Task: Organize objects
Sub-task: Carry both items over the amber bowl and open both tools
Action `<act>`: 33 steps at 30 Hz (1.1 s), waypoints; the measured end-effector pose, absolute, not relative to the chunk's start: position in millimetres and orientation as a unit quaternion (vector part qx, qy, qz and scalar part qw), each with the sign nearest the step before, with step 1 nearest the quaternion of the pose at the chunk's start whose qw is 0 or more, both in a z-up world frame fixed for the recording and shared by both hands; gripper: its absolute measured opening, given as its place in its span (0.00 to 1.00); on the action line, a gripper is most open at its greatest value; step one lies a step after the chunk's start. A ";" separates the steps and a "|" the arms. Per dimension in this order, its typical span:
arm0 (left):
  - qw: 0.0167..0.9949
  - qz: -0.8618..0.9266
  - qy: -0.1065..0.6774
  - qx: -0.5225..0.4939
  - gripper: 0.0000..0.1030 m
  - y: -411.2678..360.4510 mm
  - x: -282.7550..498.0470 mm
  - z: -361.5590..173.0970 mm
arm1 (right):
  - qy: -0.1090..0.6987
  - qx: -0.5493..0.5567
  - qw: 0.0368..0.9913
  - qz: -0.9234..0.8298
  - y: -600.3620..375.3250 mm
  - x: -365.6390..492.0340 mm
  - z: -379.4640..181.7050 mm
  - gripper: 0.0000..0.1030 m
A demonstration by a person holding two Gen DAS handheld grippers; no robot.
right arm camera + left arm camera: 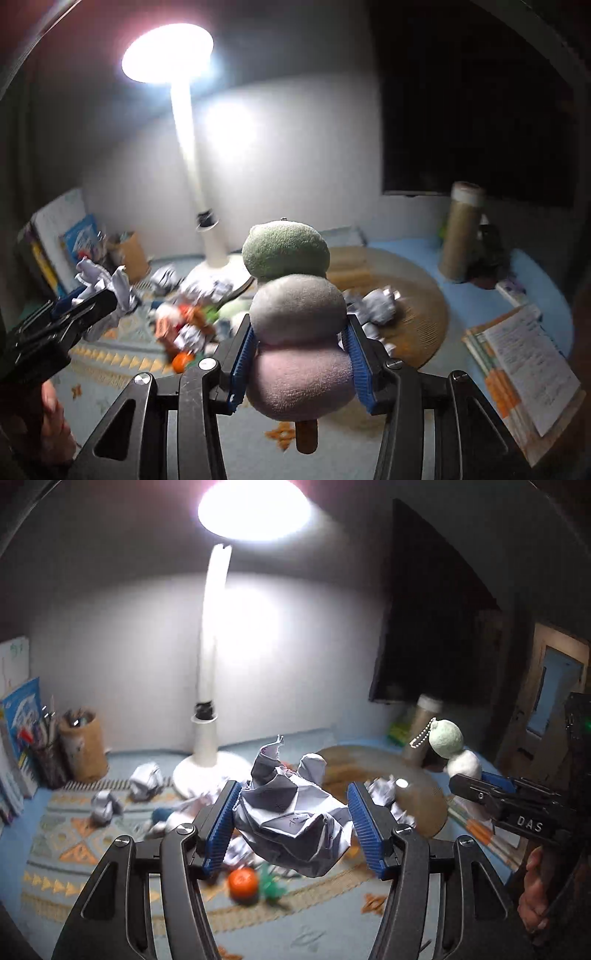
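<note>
My left gripper (293,825) is shut on a crumpled ball of white paper (295,819) and holds it above the table. My right gripper (299,360) is shut on a plush dango skewer (295,317) with green, white and pink balls and a brown stick end. In the left wrist view the right gripper (476,788) is at the right with the plush (450,746) and its bead chain. In the right wrist view the left gripper (92,299) is at the left with the paper (107,286).
A white desk lamp (210,753) stands at the back. More crumpled paper balls (146,781), an orange ball (242,882), a round woven mat (413,299), a cardboard tube (461,229), pen cups (81,742) and books (524,373) lie on a patterned blue cloth (74,849).
</note>
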State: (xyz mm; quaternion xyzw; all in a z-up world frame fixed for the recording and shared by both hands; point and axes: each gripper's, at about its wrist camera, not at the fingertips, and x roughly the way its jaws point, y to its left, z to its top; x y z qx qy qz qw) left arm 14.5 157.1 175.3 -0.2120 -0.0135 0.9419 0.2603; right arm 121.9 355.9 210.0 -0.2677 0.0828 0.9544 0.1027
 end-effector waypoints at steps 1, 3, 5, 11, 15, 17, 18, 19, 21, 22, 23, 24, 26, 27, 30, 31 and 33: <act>0.276 0.938 -0.009 -0.212 0.55 176.9 6.5 180.1 | 0.099 -0.264 0.117 0.952 375.5 119.4 214.5 0.44; 0.300 0.927 -0.015 -0.225 0.55 211.0 -14.8 178.5 | 0.126 -0.258 0.142 0.947 407.8 115.7 217.1 0.45; 0.317 0.916 -0.030 -0.244 0.55 236.6 -36.3 168.8 | 0.144 -0.266 0.160 0.940 432.0 104.9 210.9 0.45; 0.305 0.922 -0.012 -0.240 0.92 290.2 -60.9 146.4 | 0.192 -0.300 0.153 0.922 472.6 60.0 174.5 0.57; 0.293 0.917 0.000 -0.270 0.96 289.9 -69.8 132.0 | 0.190 -0.328 0.167 0.910 481.4 48.8 150.3 0.69; 0.289 0.921 -0.007 -0.261 0.97 267.8 -62.0 133.8 | 0.193 -0.322 0.160 0.913 478.6 56.2 149.7 0.69; 0.283 0.924 -0.012 -0.257 0.97 252.9 -56.8 136.1 | 0.191 -0.316 0.155 0.916 473.7 60.5 151.6 0.69; 0.277 0.926 -0.022 -0.257 0.97 236.1 -52.8 139.4 | 0.187 -0.311 0.146 0.920 465.6 64.1 155.4 0.69; 0.237 0.930 -0.053 -0.274 0.97 196.3 -42.6 146.1 | 0.174 -0.300 0.115 0.931 443.0 67.5 164.9 0.69; 0.192 0.934 -0.065 -0.294 0.97 175.6 -36.3 149.4 | 0.165 -0.292 0.093 0.938 426.8 69.6 170.9 0.69; 0.155 0.936 -0.072 -0.308 0.97 155.2 -28.4 152.3 | 0.155 -0.284 0.073 0.943 410.9 71.2 176.1 0.69; 0.140 0.938 -0.087 -0.306 0.97 133.3 -20.7 156.4 | 0.147 -0.275 0.053 0.949 393.8 72.6 181.7 0.69; 0.140 0.946 -0.112 -0.270 0.97 91.5 -3.8 161.1 | 0.135 -0.259 0.010 0.956 361.3 74.9 189.7 0.69; 0.130 0.951 -0.110 -0.257 0.97 74.4 1.5 158.5 | 0.129 -0.253 -0.005 0.959 345.7 74.9 190.6 0.70; 0.089 0.960 -0.095 -0.248 0.97 36.2 1.5 129.2 | 0.114 -0.238 -0.009 0.964 302.6 76.5 168.6 0.92; 0.080 0.961 -0.092 -0.249 0.97 28.5 -0.7 114.5 | 0.109 -0.238 -0.002 0.965 288.8 76.5 152.7 0.94; 0.090 0.956 -0.092 -0.263 0.97 20.5 -6.0 83.5 | 0.091 -0.252 -0.007 0.963 264.7 71.4 120.8 0.94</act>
